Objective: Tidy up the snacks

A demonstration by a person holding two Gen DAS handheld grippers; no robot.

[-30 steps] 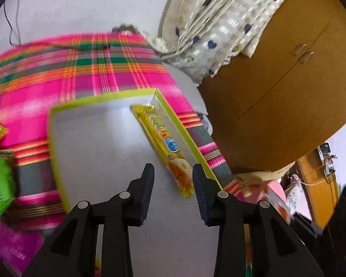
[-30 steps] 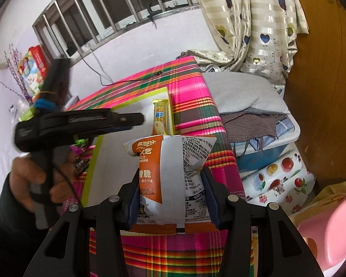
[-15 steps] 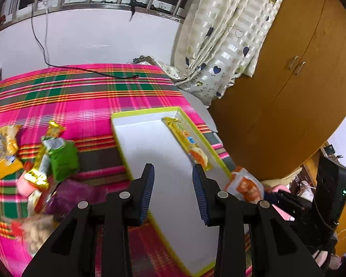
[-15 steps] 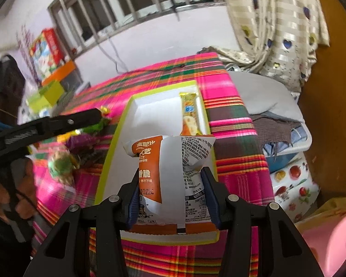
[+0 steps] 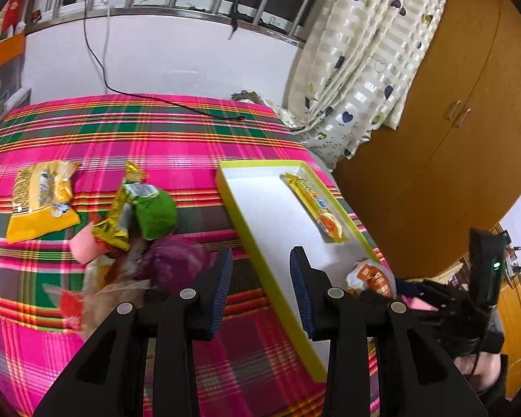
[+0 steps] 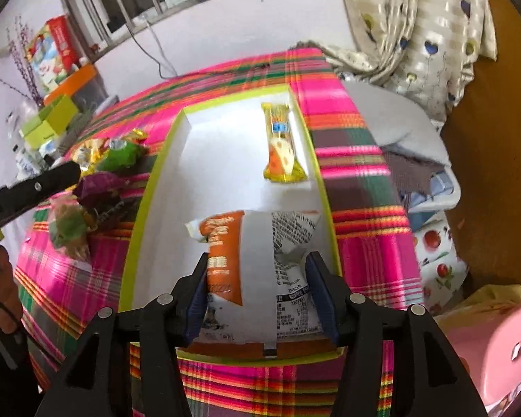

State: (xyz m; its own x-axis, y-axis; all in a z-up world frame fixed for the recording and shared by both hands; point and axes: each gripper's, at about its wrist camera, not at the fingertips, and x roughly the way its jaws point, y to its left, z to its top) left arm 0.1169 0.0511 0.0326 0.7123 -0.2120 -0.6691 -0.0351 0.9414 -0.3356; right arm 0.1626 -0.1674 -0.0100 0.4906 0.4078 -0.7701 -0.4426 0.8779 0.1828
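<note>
Right, your right hand-held gripper (image 6: 257,295) is letting go: its jaws are opening around the orange-and-white snack packet (image 6: 257,264), which sits at the near end of the lime-edged tray (image 6: 149,187), a gap showing by the right pad. The yellow wafer bar (image 6: 282,146) already lies along the tray's far right side. Your left hand-held gripper (image 5: 261,288) hangs half open and empty over the tray's near edge, beside the loose pile on the plaid tabletop (image 5: 156,132). The purple pouch (image 5: 177,260) is nearest, then the green packet (image 5: 154,210) (both look puffy and light). Judging by the crinkly film, they'll be soft and slippery, so pinch across the flat crimped seam, not the air-filled belly.
</note>
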